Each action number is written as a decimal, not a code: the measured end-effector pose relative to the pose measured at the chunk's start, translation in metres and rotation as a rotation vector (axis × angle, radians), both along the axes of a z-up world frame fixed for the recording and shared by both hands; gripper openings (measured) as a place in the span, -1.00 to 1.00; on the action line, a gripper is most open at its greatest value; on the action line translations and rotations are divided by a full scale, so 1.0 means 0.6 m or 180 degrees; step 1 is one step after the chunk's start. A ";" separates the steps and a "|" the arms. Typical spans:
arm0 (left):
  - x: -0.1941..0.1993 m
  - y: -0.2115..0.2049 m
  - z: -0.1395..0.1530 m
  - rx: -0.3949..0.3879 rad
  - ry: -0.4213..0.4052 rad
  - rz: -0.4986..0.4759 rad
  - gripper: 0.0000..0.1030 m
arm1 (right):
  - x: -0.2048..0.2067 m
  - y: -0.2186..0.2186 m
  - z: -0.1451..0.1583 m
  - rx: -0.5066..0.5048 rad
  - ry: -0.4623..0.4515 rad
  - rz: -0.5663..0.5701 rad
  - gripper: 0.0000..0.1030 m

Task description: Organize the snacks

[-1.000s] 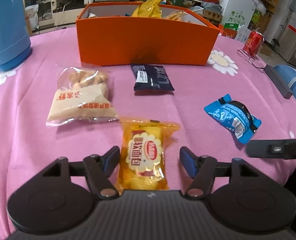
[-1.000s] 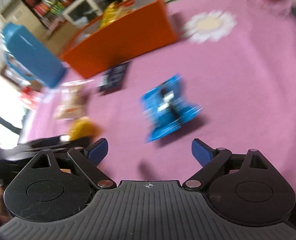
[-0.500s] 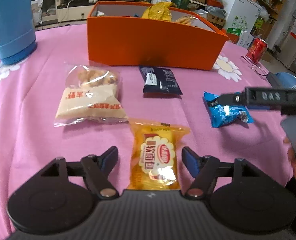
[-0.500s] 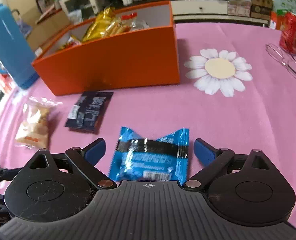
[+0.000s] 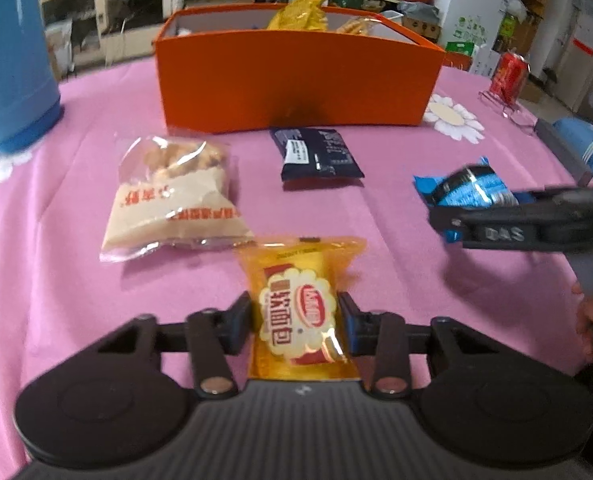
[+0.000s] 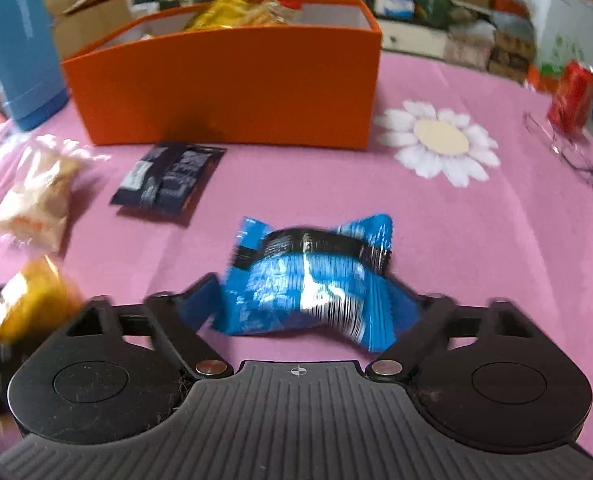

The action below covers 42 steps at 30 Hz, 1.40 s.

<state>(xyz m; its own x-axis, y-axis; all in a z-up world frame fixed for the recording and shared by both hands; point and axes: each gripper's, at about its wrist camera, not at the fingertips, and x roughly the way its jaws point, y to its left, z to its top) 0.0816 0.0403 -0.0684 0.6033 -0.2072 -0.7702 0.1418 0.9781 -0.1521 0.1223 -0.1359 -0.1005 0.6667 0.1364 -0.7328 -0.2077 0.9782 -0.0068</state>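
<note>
A: Left wrist view first. What is between the jaws?
B: The left gripper (image 5: 296, 316) has clamped the yellow bread packet (image 5: 298, 304); both pads press its sides. Beyond the tips lie the peanut bag (image 5: 174, 196), the dark sachet (image 5: 318, 158) and the orange box (image 5: 296, 84).
A: And the right wrist view?
B: The right gripper (image 6: 308, 300) has just been closing, and its jaws now pinch the blue snack packet (image 6: 312, 280), which crumples between them on the pink tablecloth (image 6: 456, 240). The box stands well ahead.
</note>
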 end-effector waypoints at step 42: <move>0.000 -0.011 0.036 -0.0344 -0.0003 0.0025 -0.31 | -0.049 -0.067 0.036 0.0361 -0.0019 -0.0048 -0.55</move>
<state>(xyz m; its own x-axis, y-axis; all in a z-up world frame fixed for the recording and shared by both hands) 0.0814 0.0337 -0.0469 0.6060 -0.2843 -0.7430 0.1345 0.9571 -0.2566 0.0931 -0.1761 -0.0789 0.6735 0.2080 -0.7093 -0.1931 0.9758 0.1028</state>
